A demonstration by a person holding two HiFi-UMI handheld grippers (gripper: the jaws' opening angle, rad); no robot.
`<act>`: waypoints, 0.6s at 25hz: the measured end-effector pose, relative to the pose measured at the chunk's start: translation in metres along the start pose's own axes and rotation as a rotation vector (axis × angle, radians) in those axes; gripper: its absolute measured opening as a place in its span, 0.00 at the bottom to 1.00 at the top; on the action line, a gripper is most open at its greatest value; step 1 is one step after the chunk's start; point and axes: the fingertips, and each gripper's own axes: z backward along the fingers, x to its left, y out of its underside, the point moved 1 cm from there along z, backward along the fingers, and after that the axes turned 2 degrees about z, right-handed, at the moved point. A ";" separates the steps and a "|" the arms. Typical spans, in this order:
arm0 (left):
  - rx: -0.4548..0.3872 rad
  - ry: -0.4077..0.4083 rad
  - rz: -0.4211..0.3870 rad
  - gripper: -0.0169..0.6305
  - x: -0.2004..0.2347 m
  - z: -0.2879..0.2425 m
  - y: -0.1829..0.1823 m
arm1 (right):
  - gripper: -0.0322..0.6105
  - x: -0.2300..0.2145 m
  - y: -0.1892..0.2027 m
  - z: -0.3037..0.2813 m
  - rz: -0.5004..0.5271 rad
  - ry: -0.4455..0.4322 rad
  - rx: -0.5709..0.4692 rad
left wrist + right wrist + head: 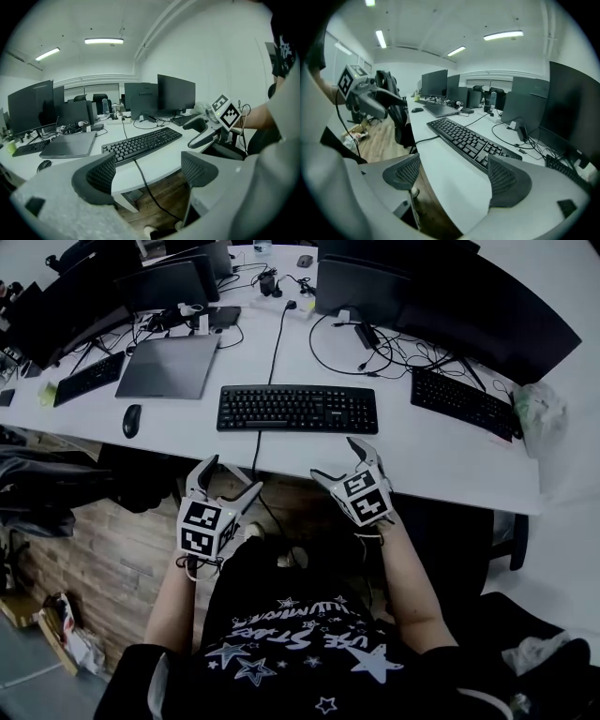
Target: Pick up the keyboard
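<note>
I hold my left gripper and my right gripper side by side at the near edge of the white desk, the left one over the wooden floor just short of the edge and the right one with its tips at the edge itself. Both point forward and somewhat down. In the left gripper view my two dark ribbed pads stand wide apart with only floor and the desk edge between them. The right gripper view shows the same wide gap, filled by bare desktop. I have hold of nothing on either side. The black keyboard lies flat on the desk straight ahead of me, its long side along the near edge, apart from both grippers with a strip of clear desktop between. Its black cable drops over the desk edge and hangs down between my two grippers. To the left of it sits a black mouse, and beyond that a closed grey laptop. A second black keyboard lies angled at the right, in front of a dark monitor, and past it, at the desk's right end, is what looks like a crumpled plastic bag
</note>
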 end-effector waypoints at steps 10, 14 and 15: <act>0.031 0.069 -0.065 0.69 0.056 -0.058 -0.009 | 0.81 -0.041 -0.022 -0.062 0.246 -0.047 0.163; 0.027 0.108 -0.083 0.69 0.083 -0.089 -0.027 | 0.86 -0.058 -0.023 -0.093 0.309 -0.109 0.280; 0.025 0.116 -0.084 0.69 0.089 -0.097 -0.032 | 0.87 -0.063 -0.023 -0.100 0.323 -0.120 0.304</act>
